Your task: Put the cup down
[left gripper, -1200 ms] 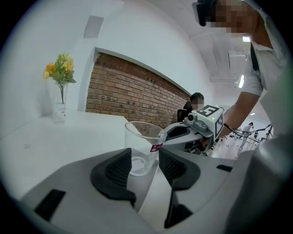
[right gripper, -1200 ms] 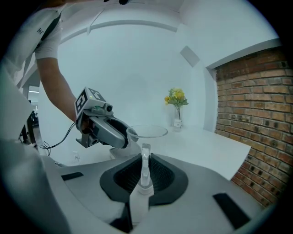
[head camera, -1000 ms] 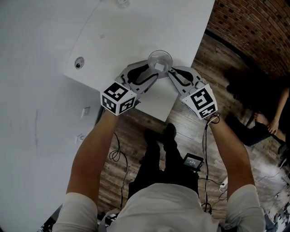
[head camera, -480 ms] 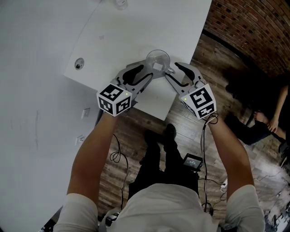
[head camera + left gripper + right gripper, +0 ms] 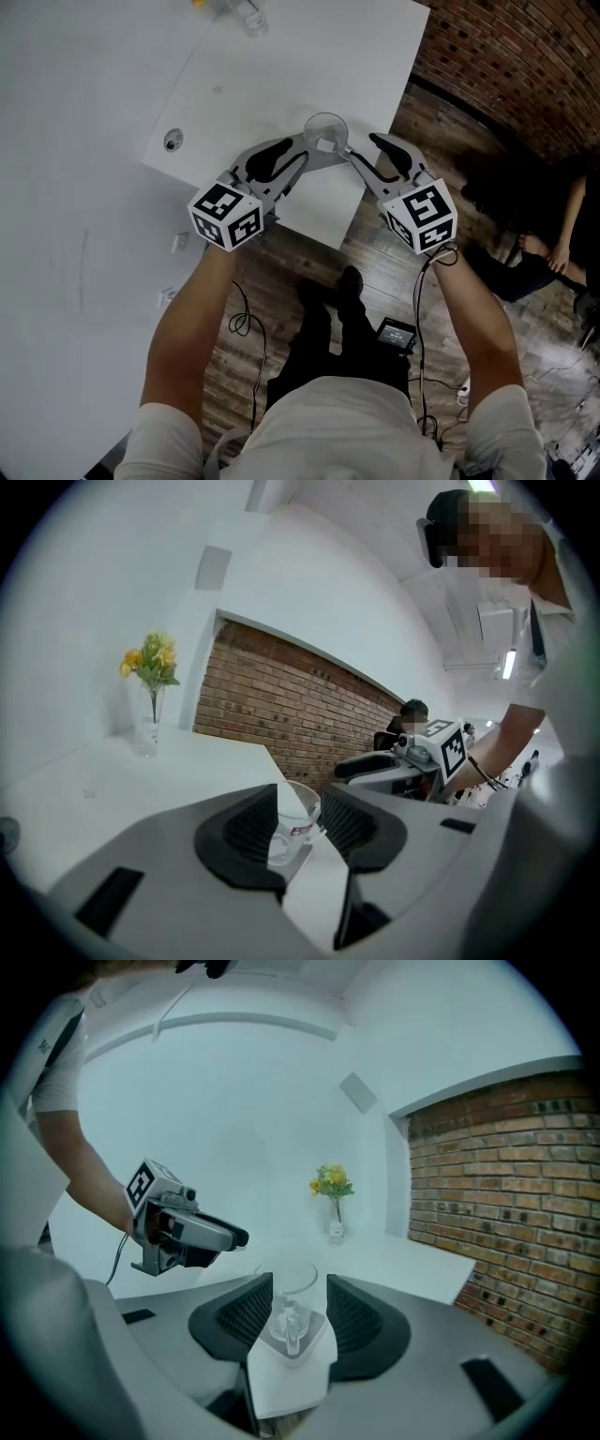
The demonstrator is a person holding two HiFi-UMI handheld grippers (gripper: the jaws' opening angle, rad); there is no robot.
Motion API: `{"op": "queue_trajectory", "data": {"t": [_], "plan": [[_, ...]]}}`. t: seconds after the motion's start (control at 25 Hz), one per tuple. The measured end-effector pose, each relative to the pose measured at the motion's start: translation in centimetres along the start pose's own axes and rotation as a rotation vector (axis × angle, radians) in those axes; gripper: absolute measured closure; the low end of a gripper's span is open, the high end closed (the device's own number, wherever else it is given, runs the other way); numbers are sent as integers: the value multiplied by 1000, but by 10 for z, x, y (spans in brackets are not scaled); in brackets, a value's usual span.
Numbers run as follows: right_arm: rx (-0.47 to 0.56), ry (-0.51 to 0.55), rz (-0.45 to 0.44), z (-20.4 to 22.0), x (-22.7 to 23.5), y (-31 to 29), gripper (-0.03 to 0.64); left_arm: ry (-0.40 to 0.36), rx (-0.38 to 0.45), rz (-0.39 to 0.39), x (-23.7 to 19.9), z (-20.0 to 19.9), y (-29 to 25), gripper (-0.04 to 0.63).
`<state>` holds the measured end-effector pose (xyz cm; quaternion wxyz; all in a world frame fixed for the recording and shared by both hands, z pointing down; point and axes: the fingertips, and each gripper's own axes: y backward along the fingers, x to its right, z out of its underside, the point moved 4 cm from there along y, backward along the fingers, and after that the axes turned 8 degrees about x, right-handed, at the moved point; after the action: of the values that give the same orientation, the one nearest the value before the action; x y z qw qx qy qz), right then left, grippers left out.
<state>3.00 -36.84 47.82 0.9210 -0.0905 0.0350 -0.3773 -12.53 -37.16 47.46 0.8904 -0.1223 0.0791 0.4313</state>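
Note:
A clear glass cup (image 5: 325, 131) stands upright on the white table (image 5: 272, 66), close to its near corner. My left gripper (image 5: 314, 152) is just short of the cup on its left. Its jaws are closing with the pads clear of the glass. My right gripper (image 5: 364, 148) is open on the cup's right, also not touching it. In the left gripper view the cup (image 5: 287, 829) shows beyond the open gripper (image 5: 300, 816), with the right gripper (image 5: 375, 766) behind it. In the right gripper view the cup (image 5: 292, 1288) turns its handle toward the gripper (image 5: 298, 1309), and the left gripper (image 5: 211, 1234) is at the left.
A glass vase of yellow flowers (image 5: 150, 705) stands at the table's far side. A round grommet (image 5: 172, 142) sits in the tabletop at the left. The table edge (image 5: 319, 234) runs just under my grippers, with wood floor below. A person (image 5: 562, 234) sits at the right by the brick wall.
The right gripper has let go of the cup and opened. Both grippers have drawn back a little toward me, and the cup now stands free on the table.

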Motion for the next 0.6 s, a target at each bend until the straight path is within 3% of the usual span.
{"op": "queue_trajectory", "data": {"t": [0.08,0.16,0.2,0.6], "plan": [[0,6,26,-15,0,9,453,-12,16,-8,7,-15,7,473],[1,14,58,-31,2,20,558,-24,32,-16,17,-30,14,502],[3,16,72,-39,2,25,573,-28,43,-20,22,-38,18,514],[103,28,165,-131,-22,89,601,-66,137,-28,91,-110,68,566]]}}
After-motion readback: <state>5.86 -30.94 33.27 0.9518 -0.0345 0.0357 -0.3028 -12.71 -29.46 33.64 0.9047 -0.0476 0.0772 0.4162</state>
